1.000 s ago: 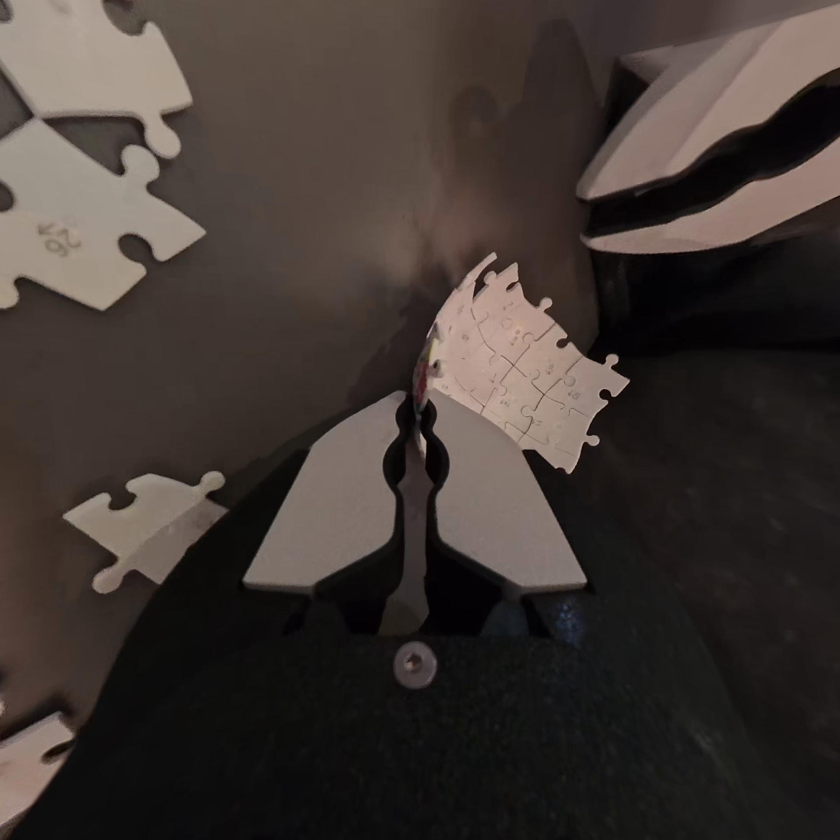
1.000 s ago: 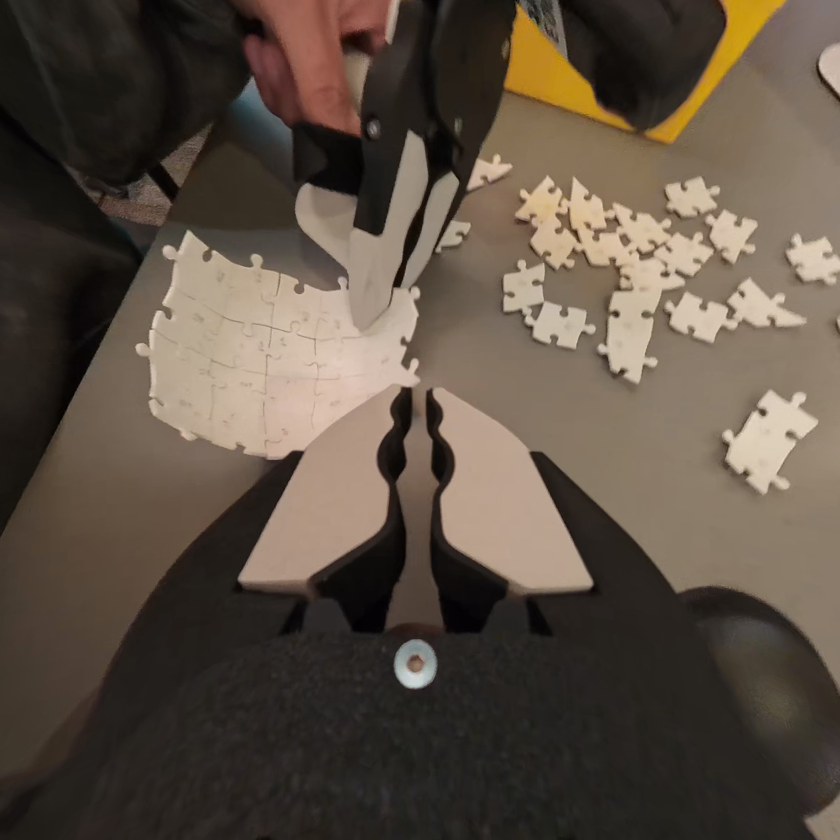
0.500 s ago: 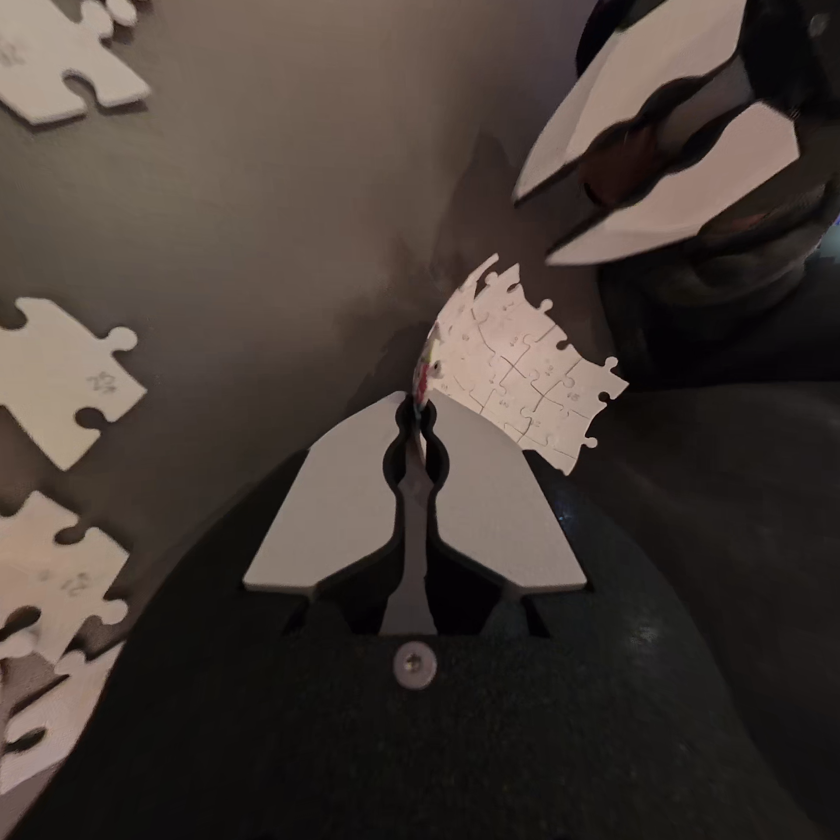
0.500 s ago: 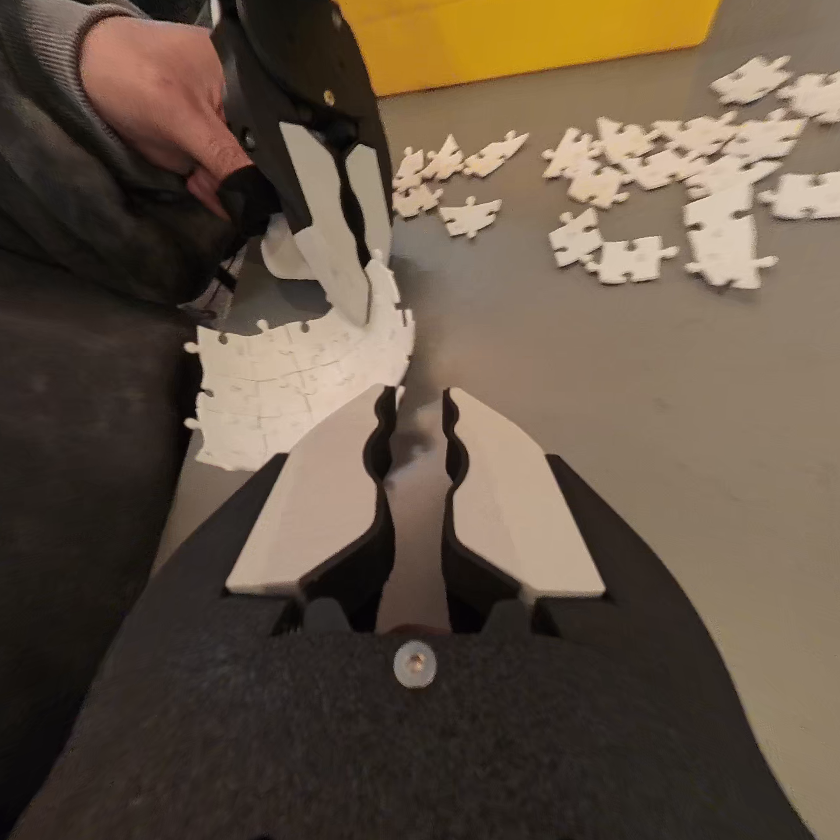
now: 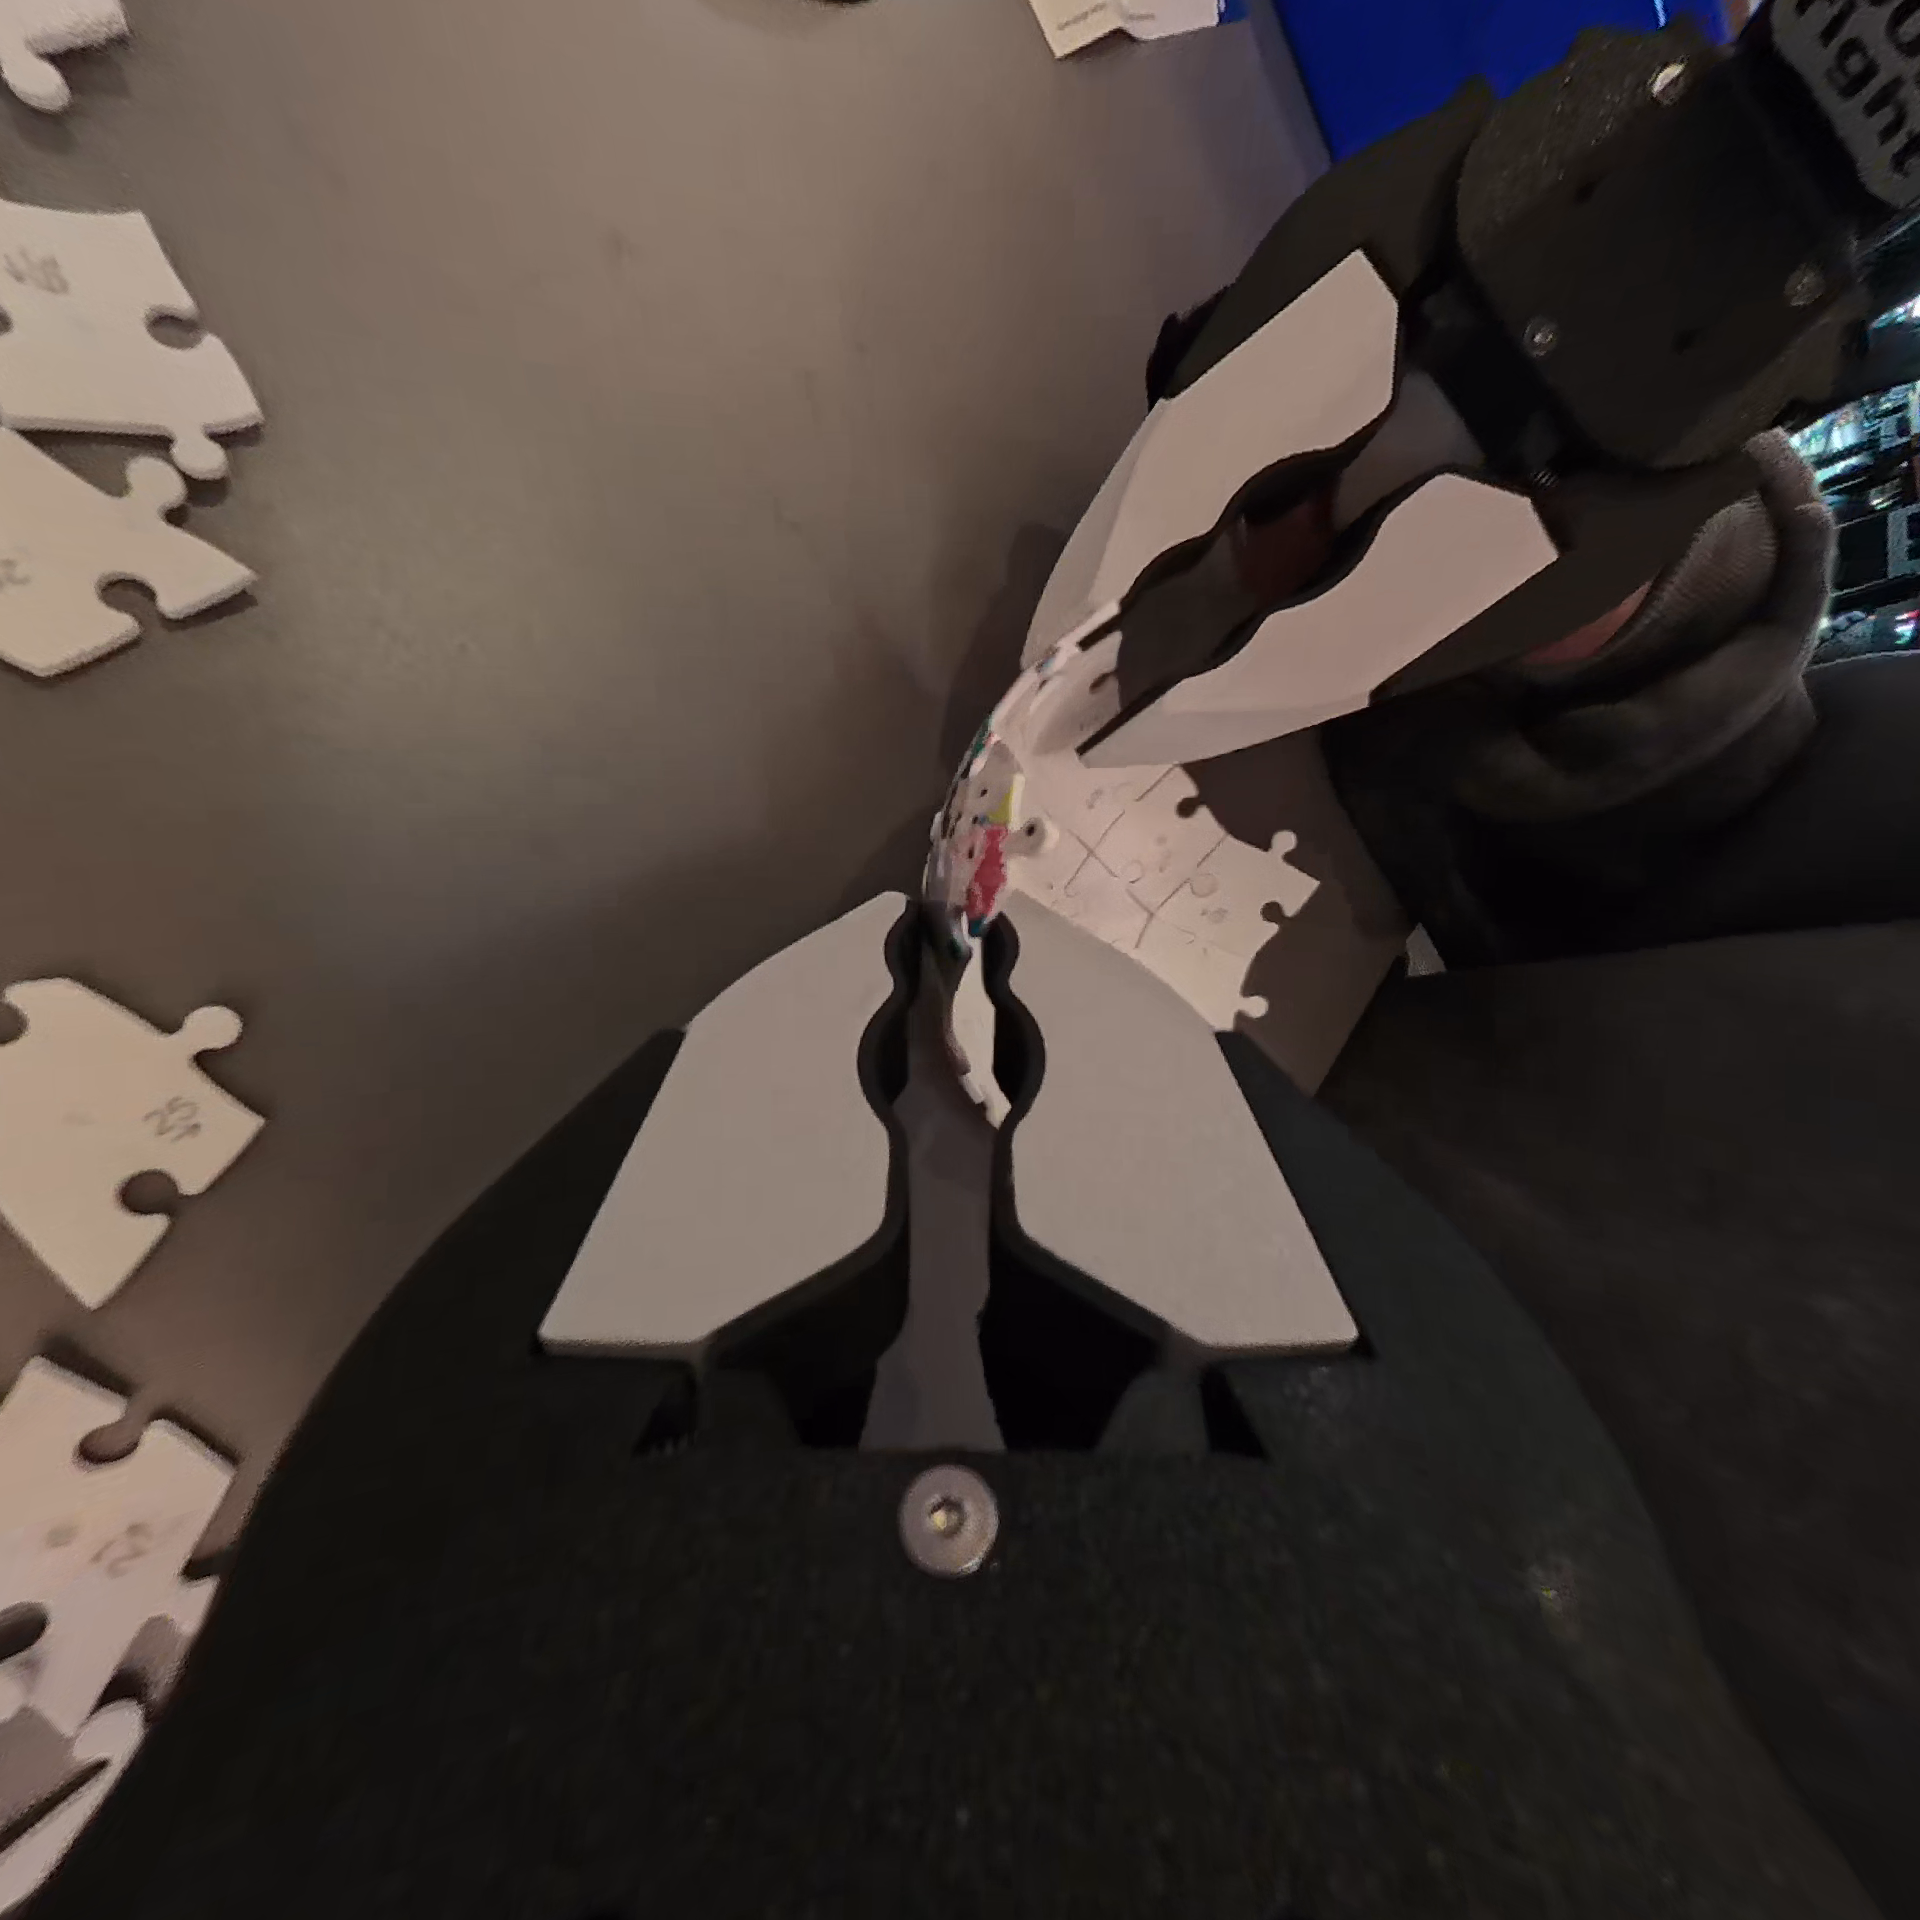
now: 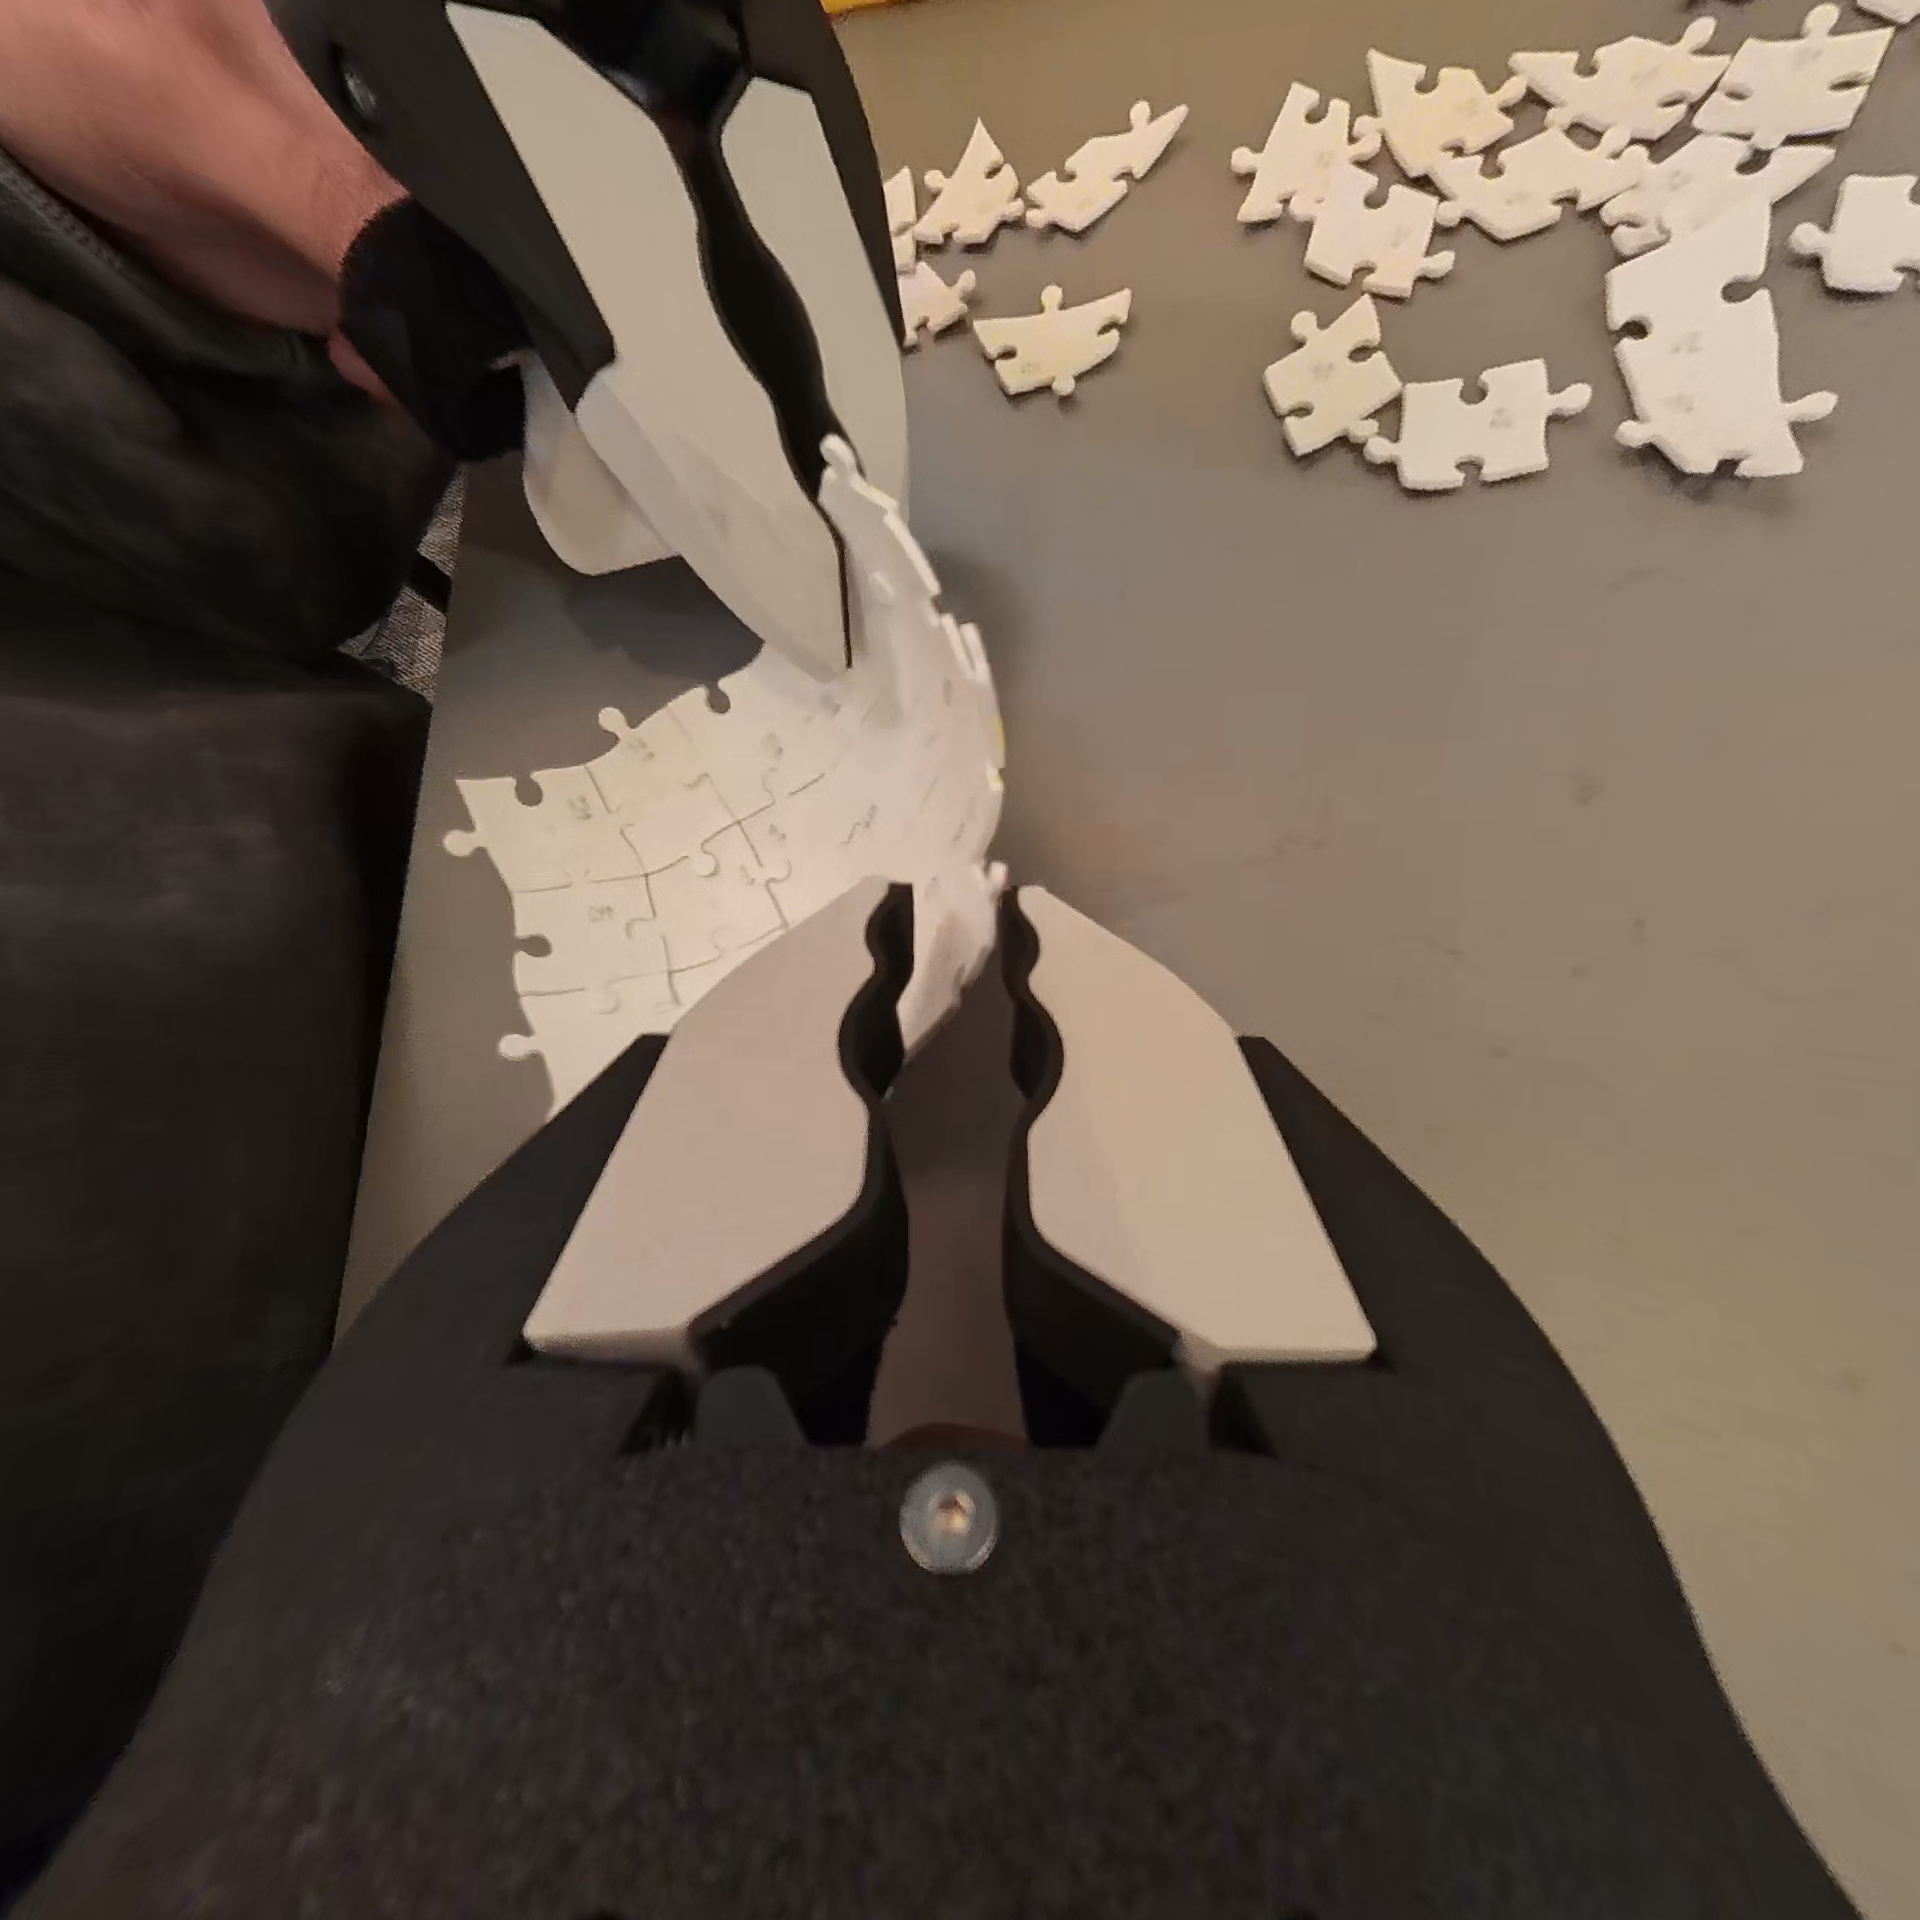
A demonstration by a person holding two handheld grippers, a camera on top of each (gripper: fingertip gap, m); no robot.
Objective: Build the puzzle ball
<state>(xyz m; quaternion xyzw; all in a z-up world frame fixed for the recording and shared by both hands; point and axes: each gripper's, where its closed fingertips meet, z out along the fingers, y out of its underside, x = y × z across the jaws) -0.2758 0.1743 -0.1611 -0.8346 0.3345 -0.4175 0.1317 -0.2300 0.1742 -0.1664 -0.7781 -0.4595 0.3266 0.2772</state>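
Note:
A curved white section of joined puzzle pieces (image 6: 665, 883) stands on edge at the grey table's near left corner. Its printed colour side shows along the rim in the left wrist view (image 5: 987, 831). My left gripper (image 5: 956, 925) is shut on one edge of it, and in the right wrist view it comes down from above (image 6: 836, 644). My right gripper (image 6: 956, 904) is narrowly open, with the opposite edge of the section between its fingertips. The left wrist view shows it at upper right (image 5: 1070, 707).
Several loose white pieces (image 6: 1486, 416) lie scattered at the table's far right, and more lie at the left of the left wrist view (image 5: 114, 1122). A person's hand (image 6: 208, 187) and dark clothing (image 6: 156, 935) fill the left side, past the table edge (image 6: 416, 935). About 5 centimeters separates my left fingertips from my right.
My right gripper has moved in onto the puzzle section's edge and its jaws have narrowed. My left gripper has kept its hold and tilted the section.

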